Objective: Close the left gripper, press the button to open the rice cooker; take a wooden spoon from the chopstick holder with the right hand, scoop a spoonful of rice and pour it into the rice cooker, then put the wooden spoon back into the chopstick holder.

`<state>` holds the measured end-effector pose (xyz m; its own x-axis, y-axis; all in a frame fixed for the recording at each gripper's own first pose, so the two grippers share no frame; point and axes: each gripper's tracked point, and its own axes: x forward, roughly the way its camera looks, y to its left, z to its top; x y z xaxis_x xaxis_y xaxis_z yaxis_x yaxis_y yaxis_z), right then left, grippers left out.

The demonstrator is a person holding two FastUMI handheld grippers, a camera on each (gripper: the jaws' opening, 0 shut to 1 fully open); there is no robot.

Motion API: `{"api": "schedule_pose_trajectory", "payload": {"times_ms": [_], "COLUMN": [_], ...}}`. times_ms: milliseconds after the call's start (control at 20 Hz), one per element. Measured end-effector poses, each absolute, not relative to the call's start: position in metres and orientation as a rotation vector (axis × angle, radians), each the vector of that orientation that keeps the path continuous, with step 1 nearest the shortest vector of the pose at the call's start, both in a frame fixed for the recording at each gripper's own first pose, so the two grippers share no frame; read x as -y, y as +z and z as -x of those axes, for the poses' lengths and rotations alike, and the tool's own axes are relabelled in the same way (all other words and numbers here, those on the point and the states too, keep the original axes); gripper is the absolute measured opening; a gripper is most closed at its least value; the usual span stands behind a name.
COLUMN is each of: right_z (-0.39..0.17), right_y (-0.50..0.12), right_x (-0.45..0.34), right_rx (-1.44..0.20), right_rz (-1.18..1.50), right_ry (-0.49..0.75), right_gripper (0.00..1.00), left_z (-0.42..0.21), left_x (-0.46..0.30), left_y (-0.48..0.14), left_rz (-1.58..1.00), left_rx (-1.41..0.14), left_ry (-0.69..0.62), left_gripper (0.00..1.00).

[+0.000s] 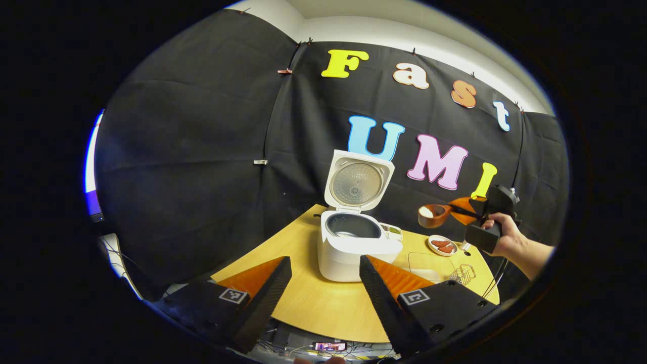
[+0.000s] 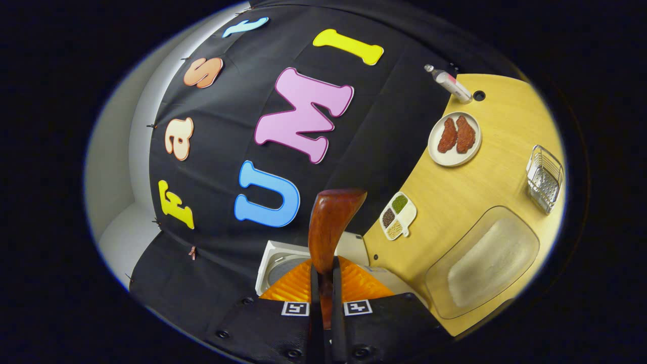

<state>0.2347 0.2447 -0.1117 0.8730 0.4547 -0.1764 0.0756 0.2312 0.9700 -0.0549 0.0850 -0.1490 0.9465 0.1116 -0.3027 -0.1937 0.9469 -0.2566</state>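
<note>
The white rice cooker (image 1: 354, 247) stands on the round wooden table (image 1: 303, 298) with its lid (image 1: 359, 182) raised and the dark inner pot showing. My left gripper (image 1: 326, 263) hangs open in front of it, nothing between its fingers. To the cooker's right, a hand holds my right gripper (image 1: 462, 210), shut on the handle of a wooden spoon (image 1: 433, 215). White rice lies in the spoon's bowl, which hovers above the table, right of the pot. In the right gripper view the spoon (image 2: 331, 222) rises from my right gripper (image 2: 326, 270), above the cooker's lid (image 2: 275, 263).
A wire chopstick holder (image 2: 545, 178) stands near the table edge beside a clear tray of rice (image 2: 482, 263). A plate with two pieces of meat (image 2: 455, 139), a small divided dish of grains (image 2: 398, 216) and a lying bottle (image 2: 450, 83) sit further back.
</note>
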Motion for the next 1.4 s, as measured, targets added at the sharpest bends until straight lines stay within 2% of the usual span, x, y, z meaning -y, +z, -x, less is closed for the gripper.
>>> {"api": "schedule_pose_trajectory", "payload": {"times_ms": [300, 600, 1100, 1400], "right_z": [-0.253, -0.268, -0.296, -0.300], "right_y": [-0.088, -0.108, -0.145, -0.151], "right_x": [-0.321, -0.383, -0.448, -0.482], "right_rx": [-0.491, -0.522, -0.482, -0.438], "right_rz": [-1.280, -1.118, -0.586, -0.351], "right_ry": [0.346, 0.371, 0.404, 0.467], "right_gripper": [0.10, 0.10, 0.10, 0.10], "left_z": [0.066, 0.073, 0.066, 0.066], "left_x": [-0.078, -0.070, -0.080, -0.092], "left_y": [-0.167, -0.177, -0.195, -0.197], "left_rz": [0.337, 0.376, 0.428, 0.441], "left_rx": [-0.318, -0.333, -0.367, -0.370], "left_ry": [0.161, 0.155, 0.181, 0.208], "left_gripper": [0.94, 0.94, 0.94, 0.94]}}
